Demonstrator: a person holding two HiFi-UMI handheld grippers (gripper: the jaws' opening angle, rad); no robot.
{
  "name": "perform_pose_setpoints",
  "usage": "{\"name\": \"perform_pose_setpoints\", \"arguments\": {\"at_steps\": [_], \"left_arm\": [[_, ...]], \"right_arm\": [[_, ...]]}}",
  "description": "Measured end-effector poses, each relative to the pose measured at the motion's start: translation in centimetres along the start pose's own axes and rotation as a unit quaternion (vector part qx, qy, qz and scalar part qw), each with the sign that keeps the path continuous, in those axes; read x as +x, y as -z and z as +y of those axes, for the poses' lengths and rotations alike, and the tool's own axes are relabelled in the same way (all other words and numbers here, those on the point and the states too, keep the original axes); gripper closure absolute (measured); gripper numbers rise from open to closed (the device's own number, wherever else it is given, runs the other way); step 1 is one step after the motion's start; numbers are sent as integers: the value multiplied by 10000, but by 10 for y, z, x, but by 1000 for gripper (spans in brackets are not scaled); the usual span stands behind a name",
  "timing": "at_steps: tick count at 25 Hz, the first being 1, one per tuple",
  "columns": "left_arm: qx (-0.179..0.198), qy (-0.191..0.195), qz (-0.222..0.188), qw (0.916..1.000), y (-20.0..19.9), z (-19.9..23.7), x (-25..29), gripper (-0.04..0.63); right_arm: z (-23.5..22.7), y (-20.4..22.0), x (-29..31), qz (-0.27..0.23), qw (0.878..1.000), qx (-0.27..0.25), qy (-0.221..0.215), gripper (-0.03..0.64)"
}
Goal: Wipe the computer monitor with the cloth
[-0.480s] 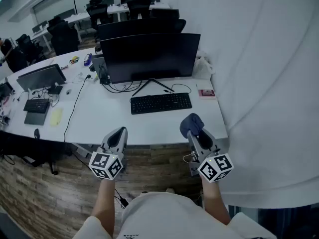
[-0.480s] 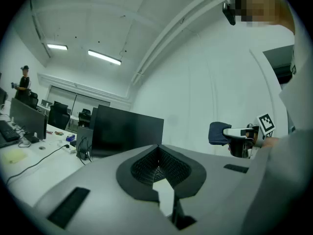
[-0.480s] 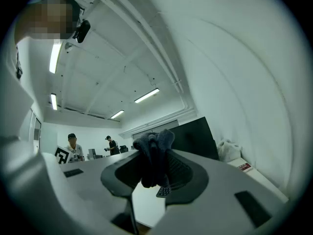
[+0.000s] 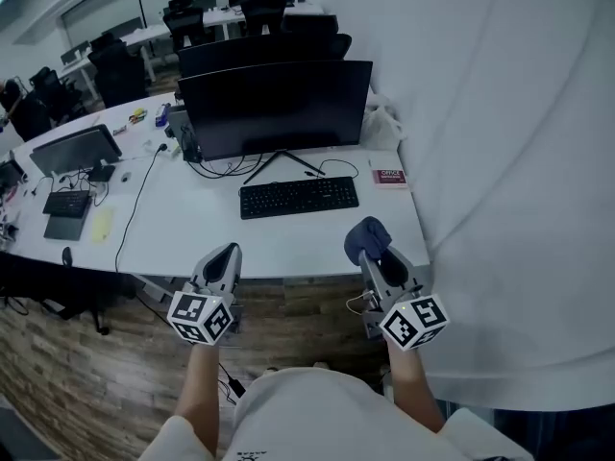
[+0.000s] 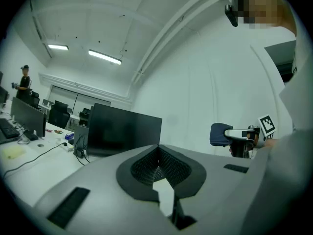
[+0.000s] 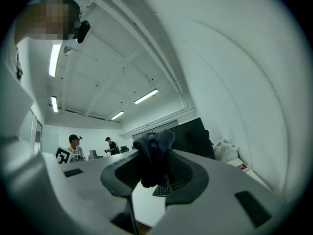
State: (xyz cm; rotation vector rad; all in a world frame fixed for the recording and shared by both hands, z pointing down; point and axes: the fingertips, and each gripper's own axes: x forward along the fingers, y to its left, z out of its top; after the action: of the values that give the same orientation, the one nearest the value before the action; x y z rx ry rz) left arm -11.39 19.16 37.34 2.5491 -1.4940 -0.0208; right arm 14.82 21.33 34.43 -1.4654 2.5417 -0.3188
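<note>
We stand at the near edge of desk (image 4: 192, 229). Monitor (image 4: 274, 109) sits at its back, not yet wiped, so whole job's left. R gripper (image 4: 377, 254) is clamped on the dark cloth (image 4: 367, 238), well apart from monitor. L gripper (image 4: 224, 255) is closed w/ nothing in it. Red booklet (image 4: 389, 176) seems to read "OFFICE"; rest is too small.

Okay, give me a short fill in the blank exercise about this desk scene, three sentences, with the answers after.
1. The right gripper is shut on a dark blue ____.
2. The left gripper is shut and holds ____.
3. The black keyboard lies on the desk in front of the big dark ____.
Missing words: cloth; nothing; monitor.
</note>
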Motion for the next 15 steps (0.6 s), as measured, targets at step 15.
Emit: {"name": "perform_pose_setpoints", "arguments": {"at_steps": [15], "left_arm": [[-106,-232,165,9995,27,-56,2,584]], "right_arm": [[-38,8,-33,208,9983,247,-488,485]]}}
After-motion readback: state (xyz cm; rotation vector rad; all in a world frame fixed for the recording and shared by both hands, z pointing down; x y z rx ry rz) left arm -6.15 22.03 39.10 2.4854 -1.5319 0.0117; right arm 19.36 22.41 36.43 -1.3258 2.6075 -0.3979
